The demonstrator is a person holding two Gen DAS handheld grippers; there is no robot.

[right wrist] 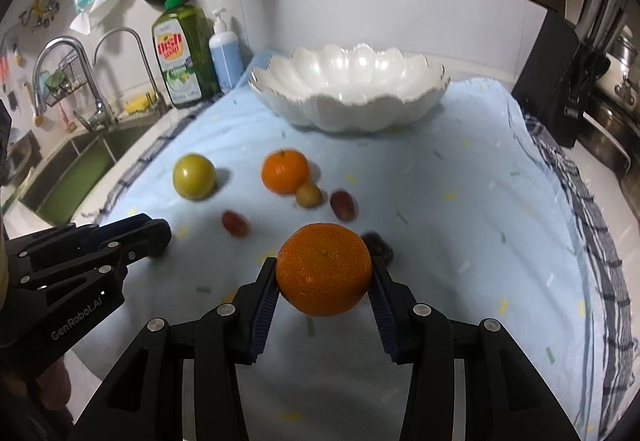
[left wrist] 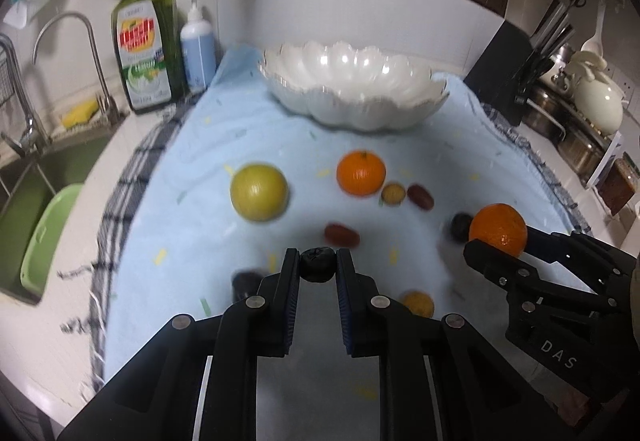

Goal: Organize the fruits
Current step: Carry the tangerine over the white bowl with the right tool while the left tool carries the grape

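Your scalloped white bowl [right wrist: 348, 97] sits straight ahead at the far end of the blue towel [right wrist: 460, 201], empty, well beyond both grippers. Your right gripper [right wrist: 325, 277] pinches a dimpled, round mandarin [right wrist: 324, 269]; your left gripper [left wrist: 318, 266] squeezes a small dark blueberry [left wrist: 317, 264], soft and easily crushed.

It is a home kitchen — a sink [right wrist: 100, 157] with taps [right wrist: 86, 81], dish soap [right wrist: 182, 57], a knife block [right wrist: 560, 89], pots [left wrist: 576, 129].
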